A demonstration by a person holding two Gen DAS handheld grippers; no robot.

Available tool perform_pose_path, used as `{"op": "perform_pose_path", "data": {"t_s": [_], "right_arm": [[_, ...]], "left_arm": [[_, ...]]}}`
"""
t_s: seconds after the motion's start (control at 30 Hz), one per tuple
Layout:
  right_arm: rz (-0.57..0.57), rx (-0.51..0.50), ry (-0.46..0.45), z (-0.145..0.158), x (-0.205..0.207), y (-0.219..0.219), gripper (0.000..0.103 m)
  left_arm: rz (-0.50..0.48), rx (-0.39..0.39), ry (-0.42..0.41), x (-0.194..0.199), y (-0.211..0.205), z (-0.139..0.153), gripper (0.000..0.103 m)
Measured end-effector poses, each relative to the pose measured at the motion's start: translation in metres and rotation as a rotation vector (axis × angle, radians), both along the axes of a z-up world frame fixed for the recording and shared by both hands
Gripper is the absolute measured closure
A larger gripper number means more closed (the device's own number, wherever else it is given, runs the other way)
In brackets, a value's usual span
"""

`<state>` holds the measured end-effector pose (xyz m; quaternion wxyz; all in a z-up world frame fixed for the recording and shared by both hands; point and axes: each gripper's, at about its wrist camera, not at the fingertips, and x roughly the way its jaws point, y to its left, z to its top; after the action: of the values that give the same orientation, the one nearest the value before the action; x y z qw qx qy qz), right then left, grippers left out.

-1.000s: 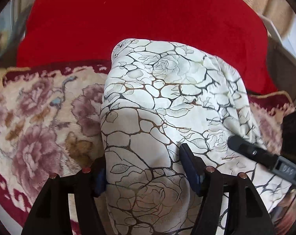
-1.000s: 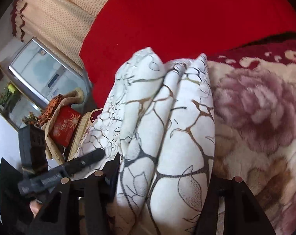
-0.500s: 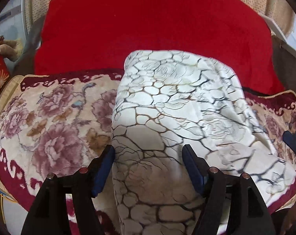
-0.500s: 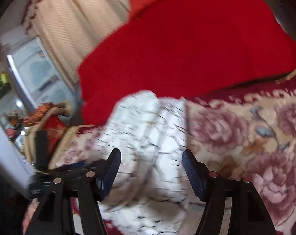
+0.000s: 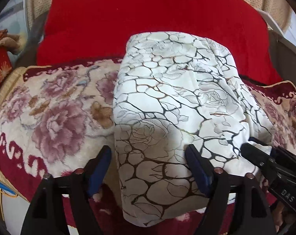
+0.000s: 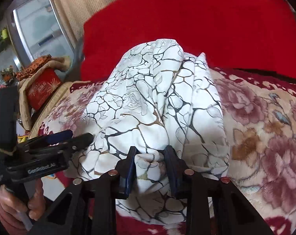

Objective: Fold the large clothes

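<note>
The white cloth (image 5: pixel 167 101) (with dark crack lines) is laid on the flowery blanket (image 5: pixel 50 113). The left gripper (image 5: pixel 148 168) is being opened around it. A bunched fold is being pinched by the closing right gripper (image 6: pixel 149 168).

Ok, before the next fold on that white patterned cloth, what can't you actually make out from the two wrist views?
- Near hem of the white cloth: left wrist view, hidden behind the left gripper, whose jaws are opening.
- Layers inside the bunch: right wrist view, the closing right gripper covers the fold between its jaws.
- What garment it is: folded over itself on the floral blanket.
- The person's hand: cut by the frame edge.
</note>
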<state>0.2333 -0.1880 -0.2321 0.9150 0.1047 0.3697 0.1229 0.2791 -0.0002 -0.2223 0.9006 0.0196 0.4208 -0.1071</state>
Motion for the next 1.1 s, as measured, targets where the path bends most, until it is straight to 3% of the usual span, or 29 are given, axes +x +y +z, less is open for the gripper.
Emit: {"op": "perform_pose_path", "data": {"t_s": [0.1,0.2,0.33,0.43,0.47,0.5,0.53,0.6,0.77,1.1], "right_arm": [[-0.026,0.039,-0.008,-0.001,-0.004,-0.004,0.071],[-0.036,0.084,-0.005,0.009,-0.008,-0.011,0.069],[-0.039,0.147,-0.029,0.036,-0.031,-0.022,0.069],[-0.046,0.124,-0.074,0.060,-0.054,-0.020,0.065],[-0.052,0.110,-0.090,0.067,-0.064,-0.021,0.050],[-0.062,0.096,-0.109,0.075,-0.073,-0.021,0.026],[-0.072,0.091,-0.133,0.081,-0.083,-0.022,0.021],[-0.086,0.073,-0.207,0.099,-0.110,-0.022,0.021],[-0.093,0.012,-0.274,0.136,-0.153,-0.012,0.021],[-0.128,-0.067,-0.362,0.191,-0.216,0.013,0.021]], "left_arm": [[0.015,-0.009,-0.018,-0.004,0.004,0.011,0.023],[0.070,0.005,-0.090,-0.027,0.011,0.028,0.023],[0.165,0.081,-0.213,-0.065,0.018,0.058,0.018],[0.213,0.096,-0.296,-0.094,0.023,0.083,0.015],[0.220,0.094,-0.317,-0.102,0.024,0.089,0.011],[0.225,0.092,-0.345,-0.114,0.026,0.099,0.009],[0.229,0.091,-0.369,-0.122,0.028,0.107,0.008],[0.236,0.098,-0.418,-0.139,0.031,0.122,0.007],[0.224,0.128,-0.505,-0.176,0.035,0.157,0.003],[0.247,0.063,-0.571,-0.221,0.052,0.202,0.000]]}}
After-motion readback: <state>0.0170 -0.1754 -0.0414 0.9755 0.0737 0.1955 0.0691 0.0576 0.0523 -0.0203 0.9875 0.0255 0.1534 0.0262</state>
